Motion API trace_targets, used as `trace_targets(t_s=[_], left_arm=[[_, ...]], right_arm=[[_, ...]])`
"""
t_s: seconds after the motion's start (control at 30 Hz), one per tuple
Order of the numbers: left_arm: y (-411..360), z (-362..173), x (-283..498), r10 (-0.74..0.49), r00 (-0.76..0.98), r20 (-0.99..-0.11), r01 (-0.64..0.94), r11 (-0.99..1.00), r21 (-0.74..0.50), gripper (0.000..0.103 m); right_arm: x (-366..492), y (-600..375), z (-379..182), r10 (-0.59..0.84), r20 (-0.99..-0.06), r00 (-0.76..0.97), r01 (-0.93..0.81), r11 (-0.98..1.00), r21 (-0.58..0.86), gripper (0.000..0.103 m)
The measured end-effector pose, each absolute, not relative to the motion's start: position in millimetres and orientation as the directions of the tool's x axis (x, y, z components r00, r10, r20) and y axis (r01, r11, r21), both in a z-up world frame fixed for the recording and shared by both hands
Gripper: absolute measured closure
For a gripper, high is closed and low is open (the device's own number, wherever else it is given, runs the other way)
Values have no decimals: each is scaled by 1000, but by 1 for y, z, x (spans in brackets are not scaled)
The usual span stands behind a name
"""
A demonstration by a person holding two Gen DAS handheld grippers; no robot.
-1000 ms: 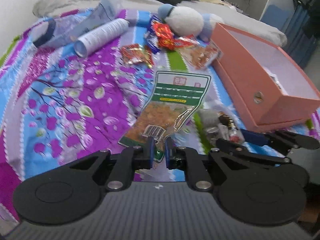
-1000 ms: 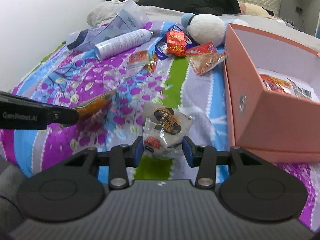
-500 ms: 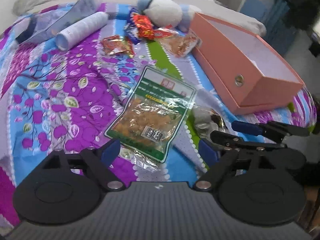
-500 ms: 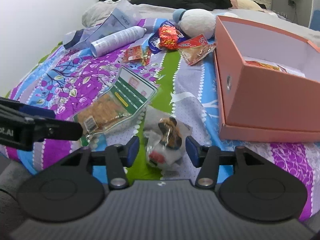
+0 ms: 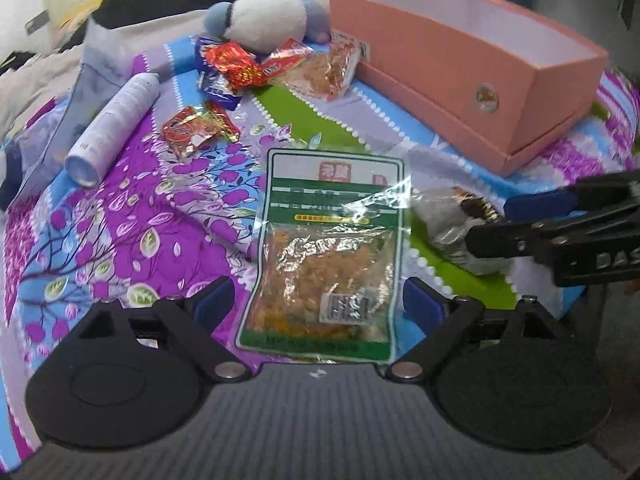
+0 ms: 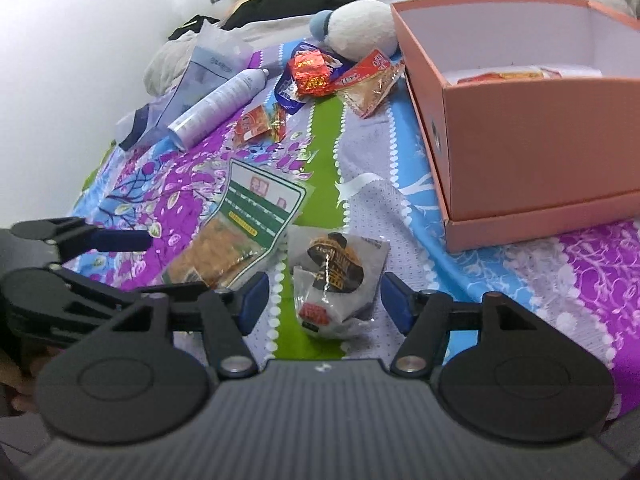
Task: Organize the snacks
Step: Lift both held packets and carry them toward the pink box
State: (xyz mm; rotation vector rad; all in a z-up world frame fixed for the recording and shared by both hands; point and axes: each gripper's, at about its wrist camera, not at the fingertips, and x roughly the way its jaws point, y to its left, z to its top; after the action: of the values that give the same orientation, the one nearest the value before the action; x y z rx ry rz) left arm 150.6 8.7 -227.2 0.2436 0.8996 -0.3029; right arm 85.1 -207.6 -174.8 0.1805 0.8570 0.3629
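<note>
I see my left gripper point(image 5: 318, 302) spread wide. Its jaws have just been opening, and the green snack bag point(image 5: 328, 256) lies flat on the bedspread point(image 5: 120, 216) between them. The blue pads point(image 5: 214, 300) do not touch the bag.

My right gripper point(image 6: 320, 300) is partly spread, and its jaws have just been opening too. The small clear bun pack point(image 6: 336, 280) with a dark round label lies between them on the bedspread. I see a gap on each side of it, so the pads do not press it.

The two packs lie just beside each other. In the right view the green snack bag sits to the left of the bun pack.

The pink box point(image 6: 532, 128) stands open on the right side of the bed. Some red and yellow packets point(image 6: 508, 76) lie inside it at the back.

Farther up the bed I see a pile of red snack packets point(image 5: 244, 66) near a white plush toy point(image 5: 268, 20). A small red packet point(image 5: 192, 130) lies alone nearer to me. A white spray can point(image 5: 116, 128) lies on its side at the left, next to a clear plastic bag point(image 5: 92, 92).
</note>
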Motion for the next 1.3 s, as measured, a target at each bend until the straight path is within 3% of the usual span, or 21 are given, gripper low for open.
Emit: trace_targets(t_s=[0.13,0.57,0.67,0.83,0.97,1.3], left_arm=[[5,-237,158,-130,590,-797,366,923,120,9],[6,-252,166,-132,557,-820,297,954,48,10],[1,-250,162,-105,566,-818,283,956,73,17],[-4,-244,155,-94,568,-817,243,968,57,29],[-1,-239,150,-94,560,-823,167,986,1,40],[5,-214,136,-118,588,-800,54,993,-106,43]], right_arm=[[90,-205,-176,366,-712,599,-233,930,282,39],[98,-202,-194,351,-745,568,-241,936,257,39],[99,-200,-195,350,-743,571,-248,936,250,38],[99,-195,-192,332,-744,579,-282,938,199,49],[97,-197,-188,325,-736,594,-291,940,181,52],[83,-208,-175,290,-716,636,-274,951,141,54]])
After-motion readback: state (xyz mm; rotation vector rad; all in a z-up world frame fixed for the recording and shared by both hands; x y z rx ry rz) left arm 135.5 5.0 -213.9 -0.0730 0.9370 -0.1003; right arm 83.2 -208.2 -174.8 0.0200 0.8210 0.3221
